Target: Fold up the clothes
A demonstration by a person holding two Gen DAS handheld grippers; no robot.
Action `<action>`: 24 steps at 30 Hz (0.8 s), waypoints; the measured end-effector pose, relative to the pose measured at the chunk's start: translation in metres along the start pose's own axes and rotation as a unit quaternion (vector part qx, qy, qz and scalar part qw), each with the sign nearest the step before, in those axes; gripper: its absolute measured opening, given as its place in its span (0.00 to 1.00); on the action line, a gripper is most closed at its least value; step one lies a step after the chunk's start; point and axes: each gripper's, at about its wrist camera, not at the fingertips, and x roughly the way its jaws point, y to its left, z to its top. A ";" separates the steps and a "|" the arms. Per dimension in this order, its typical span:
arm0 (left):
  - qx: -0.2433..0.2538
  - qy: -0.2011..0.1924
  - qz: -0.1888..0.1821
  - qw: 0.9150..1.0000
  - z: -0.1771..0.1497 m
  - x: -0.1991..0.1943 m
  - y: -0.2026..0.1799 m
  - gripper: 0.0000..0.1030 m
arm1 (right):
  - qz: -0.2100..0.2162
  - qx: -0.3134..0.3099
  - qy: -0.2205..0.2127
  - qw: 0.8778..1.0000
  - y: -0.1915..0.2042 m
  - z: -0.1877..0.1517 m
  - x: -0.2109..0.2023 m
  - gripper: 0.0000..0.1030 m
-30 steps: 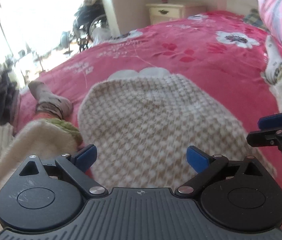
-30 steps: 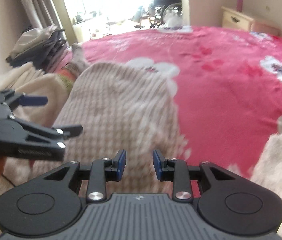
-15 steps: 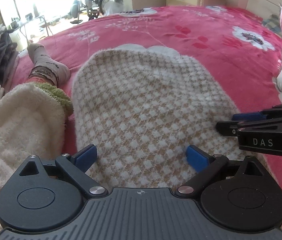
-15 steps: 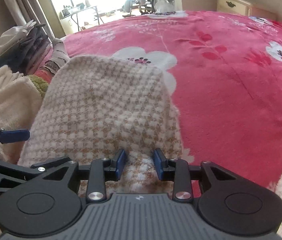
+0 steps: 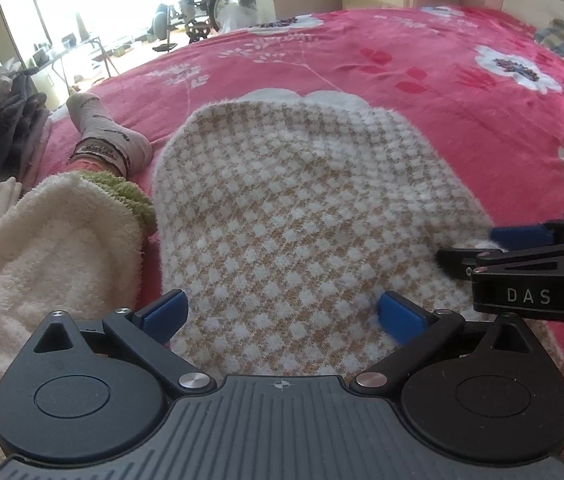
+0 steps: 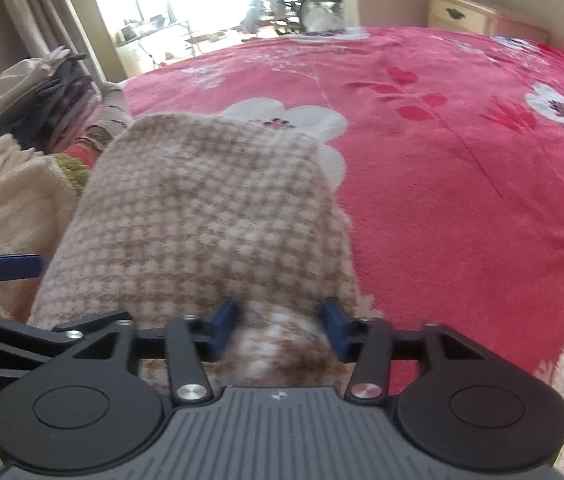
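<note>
Since a second ago, the right tool (image 6: pixel 278 326) has been brought down to the near edge of the checked knit garment (image 5: pixel 302 216), and its blue pads, then close together, are now spreading apart, with a fold of the knit lying between them but no longer pressed. A wider gap is also seen at the left tool (image 5: pixel 282 312), whose pads are opening to full spread over the near hem, one at each side, with nothing clamped.

The garment, beige and white in a small check, is laid flat on a bed covered by a pink blanket (image 5: pixel 422 76) printed with white flowers and red leaves. One white flower is partly hidden under the far edge of the knit. A cream fleece item with a green cuff (image 5: pixel 62 240) is seen just beside the garment on the left, and a patterned sock (image 5: pixel 106 136) lies beyond it. White fluffy fabric is met at the right edge of the bed too.

Beyond the bed, a cream bedside cabinet (image 6: pixel 462 12) is set against the wall, a stack of folded dark and pale clothes (image 6: pixel 38 88) is piled by a curtain, and a brightly lit doorway is seen, in which a wheeled object cannot be made out clearly.
</note>
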 end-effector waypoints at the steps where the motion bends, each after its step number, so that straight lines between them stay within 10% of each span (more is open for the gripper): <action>1: 0.001 0.000 0.003 1.000 0.000 0.000 -0.001 1.00 | 0.006 0.013 0.001 1.000 -0.004 -0.001 0.001 0.59; 24: 0.008 -0.004 0.008 1.000 0.000 0.000 -0.005 1.00 | 0.027 0.041 -0.012 0.999 -0.014 -0.008 0.001 0.63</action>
